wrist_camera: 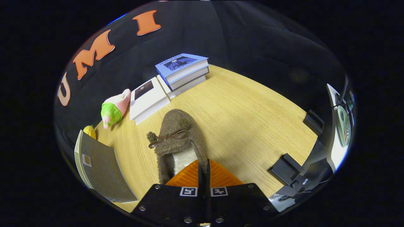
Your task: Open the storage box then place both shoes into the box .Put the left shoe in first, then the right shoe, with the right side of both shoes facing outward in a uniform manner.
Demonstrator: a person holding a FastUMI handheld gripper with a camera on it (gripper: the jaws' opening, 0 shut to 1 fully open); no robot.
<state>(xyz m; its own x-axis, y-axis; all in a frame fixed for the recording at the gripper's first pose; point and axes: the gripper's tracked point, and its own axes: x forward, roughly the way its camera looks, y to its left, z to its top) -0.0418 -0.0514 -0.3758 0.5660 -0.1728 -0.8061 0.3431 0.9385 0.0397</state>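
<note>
Orange ribbed fingers (189, 176) of the gripper (203, 171) stand pressed nearly together, pinching the thin heel collar of a brown fuzzy slipper (178, 132) between them. The hold looks firm on both sides, though the contact itself is partly hidden by the pads.

From the fingers the slipper stretches straight ahead, its long axis running along the tool's own line. Its toe points away from the gripper toward the white book (147, 99), and its heel opening with the pale lining sits just at the fingertips. A brown ribbon bow (169, 137) crosses the top of the slipper. Whether the sole rests on the wooden table (252, 116) or hangs just above it cannot be told.

Judging by the grip, the step in hand is carrying one shoe toward the storage box; which shoe of the pair this is cannot be settled from this view. Beside the fingers to the left stands a grey panel with a pale edge (101, 170), possibly the box or its lid, but that is uncertain.

The next move calls for turning the slipper so its right side faces outward before it is set down. The grip on the collar needs to stay tight so the soft heel does not slip.

Beyond the slipper lie a stack of books (184, 71) and a pink and green plush toy (114, 108).
</note>
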